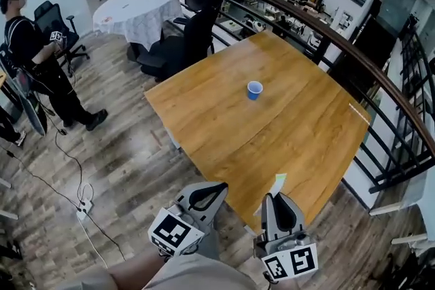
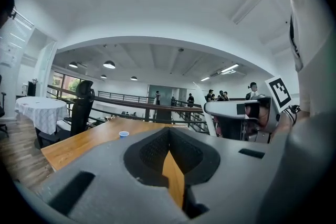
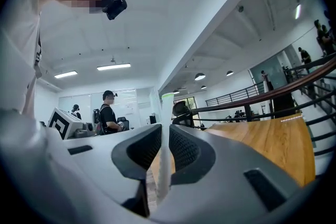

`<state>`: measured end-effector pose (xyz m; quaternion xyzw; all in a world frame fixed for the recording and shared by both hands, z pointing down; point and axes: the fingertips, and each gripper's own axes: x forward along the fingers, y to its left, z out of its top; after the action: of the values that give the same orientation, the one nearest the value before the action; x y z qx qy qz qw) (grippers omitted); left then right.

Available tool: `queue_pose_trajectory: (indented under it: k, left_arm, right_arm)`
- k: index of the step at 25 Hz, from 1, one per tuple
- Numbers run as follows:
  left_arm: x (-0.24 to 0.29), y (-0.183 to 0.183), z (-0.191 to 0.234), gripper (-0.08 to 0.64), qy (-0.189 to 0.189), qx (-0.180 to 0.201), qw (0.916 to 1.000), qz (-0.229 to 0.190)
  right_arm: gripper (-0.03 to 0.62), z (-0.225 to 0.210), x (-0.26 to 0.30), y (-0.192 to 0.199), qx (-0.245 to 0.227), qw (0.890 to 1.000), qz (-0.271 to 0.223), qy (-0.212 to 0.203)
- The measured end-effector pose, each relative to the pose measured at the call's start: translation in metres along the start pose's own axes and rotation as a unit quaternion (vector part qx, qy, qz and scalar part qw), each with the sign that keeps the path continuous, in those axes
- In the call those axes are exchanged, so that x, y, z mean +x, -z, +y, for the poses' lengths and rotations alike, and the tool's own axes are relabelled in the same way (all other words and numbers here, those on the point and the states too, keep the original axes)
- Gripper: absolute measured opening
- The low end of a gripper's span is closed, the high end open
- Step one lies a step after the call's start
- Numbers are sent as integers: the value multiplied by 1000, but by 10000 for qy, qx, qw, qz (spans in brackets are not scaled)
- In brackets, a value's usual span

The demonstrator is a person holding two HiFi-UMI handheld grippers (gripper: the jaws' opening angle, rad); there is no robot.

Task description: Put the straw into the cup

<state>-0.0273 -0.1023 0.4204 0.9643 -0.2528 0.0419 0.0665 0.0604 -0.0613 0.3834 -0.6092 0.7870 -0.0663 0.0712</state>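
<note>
I count one straw [image 3: 163,149]: thin, pale white w/ greenish tip, upright, pinched betw the closed jaws of my R gripper [image 1: 274,197] at the table [image 1: 306,132] edge. One small blue cup [image 1: 254,89] mid-table, 12 o'clock from it, well apart. L gripper [image 1: 217,188]: jaws together, holding nothing.
</note>
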Motion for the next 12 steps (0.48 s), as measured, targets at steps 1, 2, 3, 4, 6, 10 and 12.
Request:
queue_pose_trajectory:
  k: [1, 2, 3, 4, 6, 10, 12]
  left_arm:
    - [7, -5, 11, 12, 49, -31, 10000, 26]
    - [14, -9, 22, 12, 97, -23, 9999, 29]
    - [21, -13, 35, 12, 147, 30, 9999, 15]
    - [29, -19, 46, 12, 198, 97, 9998, -2]
    - [45, -30, 66, 12, 281, 135, 9995, 9]
    - [69, -44, 101, 12, 410, 296, 9987, 32]
    - [79, -49, 113, 12, 404, 252, 9989, 30]
  right_arm:
    - [54, -2, 13, -1, 10, 10000, 3, 36]
    - [54, -5, 26, -3, 24, 10000, 9, 62]
    - [54, -8, 40, -5, 42, 10000, 23, 77]
    - [54, -11, 53, -8, 57, 9999, 46, 87]
    - [54, -19, 77, -15, 64, 9999, 99, 113]
    - [54, -28, 115, -29, 17, 9999, 85, 139]
    - [54, -30, 130, -31, -8, 9999, 53, 142]
